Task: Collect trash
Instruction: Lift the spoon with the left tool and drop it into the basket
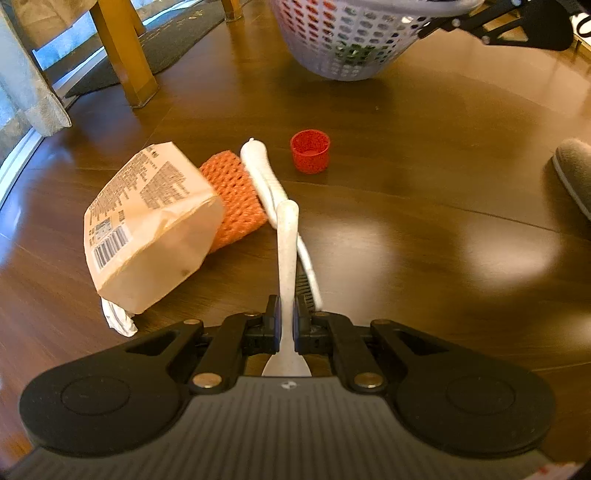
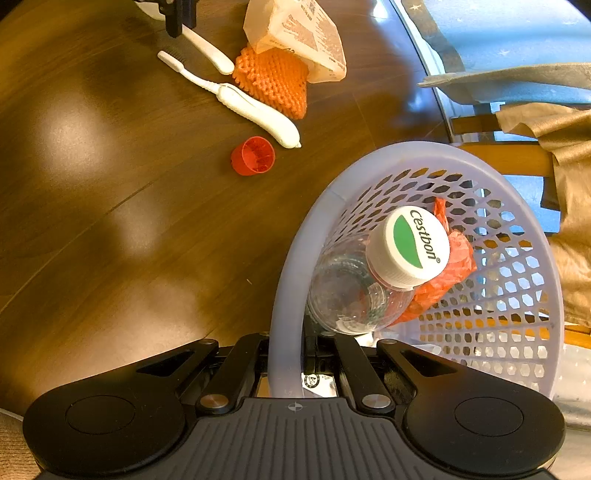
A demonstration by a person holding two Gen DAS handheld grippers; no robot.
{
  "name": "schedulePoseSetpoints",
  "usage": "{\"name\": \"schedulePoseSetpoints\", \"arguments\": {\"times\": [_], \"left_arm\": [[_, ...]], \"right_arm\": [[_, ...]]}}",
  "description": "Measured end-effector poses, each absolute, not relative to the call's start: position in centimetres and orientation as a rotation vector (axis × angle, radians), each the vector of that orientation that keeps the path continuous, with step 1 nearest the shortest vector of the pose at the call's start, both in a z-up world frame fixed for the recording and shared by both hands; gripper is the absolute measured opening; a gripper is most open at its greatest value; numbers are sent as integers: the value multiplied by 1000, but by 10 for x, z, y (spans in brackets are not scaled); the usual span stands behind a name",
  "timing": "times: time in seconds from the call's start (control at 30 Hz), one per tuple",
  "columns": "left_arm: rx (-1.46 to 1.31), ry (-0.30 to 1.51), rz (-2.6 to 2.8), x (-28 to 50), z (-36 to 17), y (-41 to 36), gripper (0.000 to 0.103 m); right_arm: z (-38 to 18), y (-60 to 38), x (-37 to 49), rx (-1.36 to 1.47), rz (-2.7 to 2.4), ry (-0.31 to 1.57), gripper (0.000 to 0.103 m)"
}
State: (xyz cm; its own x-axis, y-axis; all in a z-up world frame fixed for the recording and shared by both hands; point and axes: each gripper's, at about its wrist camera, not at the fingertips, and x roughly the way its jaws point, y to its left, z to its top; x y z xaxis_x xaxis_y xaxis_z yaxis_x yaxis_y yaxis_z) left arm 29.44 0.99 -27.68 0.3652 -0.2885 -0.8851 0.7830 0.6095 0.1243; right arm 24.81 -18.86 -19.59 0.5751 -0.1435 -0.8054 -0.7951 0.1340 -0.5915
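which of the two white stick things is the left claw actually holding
The plain, speckled white plastic handle, clamped in the left claw. The ribbed white toothbrush lies loose on the wooden floor, beside the orange foam net.

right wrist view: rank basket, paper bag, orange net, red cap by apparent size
1. Basket, by far the largest, though it sits nearest the camera.
2. Paper bag and orange net: about alike; the bag is cut off at the frame top, so no ranking.
3. Red cap, smallest.
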Motion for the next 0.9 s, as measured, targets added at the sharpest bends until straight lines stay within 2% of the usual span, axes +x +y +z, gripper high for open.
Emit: {"name": "schedulePoseSetpoints", "arguments": {"times": [0.9], "left_arm": [[541,782,-825,333,-146,-58,4]], "right_arm": [[-199,-188,239,-1403,581,858,0]]}}
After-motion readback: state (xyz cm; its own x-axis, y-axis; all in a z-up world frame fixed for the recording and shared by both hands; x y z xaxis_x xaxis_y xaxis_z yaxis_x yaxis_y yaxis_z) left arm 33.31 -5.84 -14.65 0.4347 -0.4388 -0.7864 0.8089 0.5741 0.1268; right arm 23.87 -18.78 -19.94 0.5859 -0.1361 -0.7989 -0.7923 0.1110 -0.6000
